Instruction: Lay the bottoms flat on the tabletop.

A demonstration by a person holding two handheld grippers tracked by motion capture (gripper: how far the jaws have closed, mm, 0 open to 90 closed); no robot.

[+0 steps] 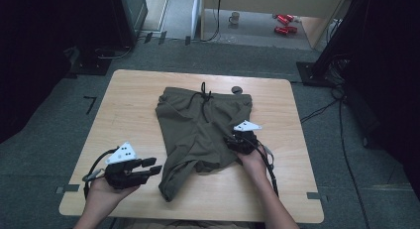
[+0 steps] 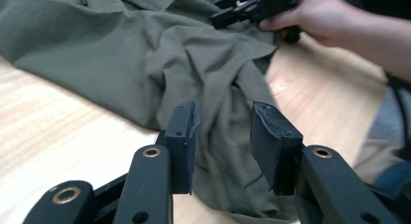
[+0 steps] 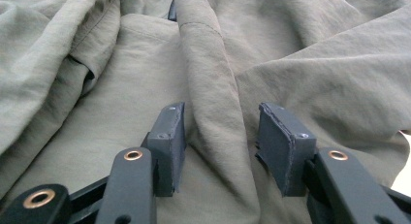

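Observation:
Olive green shorts (image 1: pixel 198 130) lie spread on the wooden table (image 1: pixel 133 100), waistband and black drawstring (image 1: pixel 204 97) at the far side. My left gripper (image 1: pixel 153 165) hovers open just left of the near leg's hem, and the bunched leg cloth (image 2: pixel 145 54) lies ahead of its jaws (image 2: pixel 223 112). My right gripper (image 1: pixel 231 140) rests on the right leg of the shorts. It stands open, its jaws (image 3: pixel 220 115) straddling a raised fold of the fabric (image 3: pixel 291 64) without pinching it. The left gripper view has the right gripper (image 2: pixel 232 13) in a hand at the upper right.
A small black round cap (image 1: pixel 237 89) sits on the table beside the waistband. Bare wood borders the shorts on the left, right and near sides. Beyond the table, cables (image 1: pixel 322 110) cross the grey floor, with red cans (image 1: pixel 285 23) and a mug (image 1: pixel 234 17) farther off.

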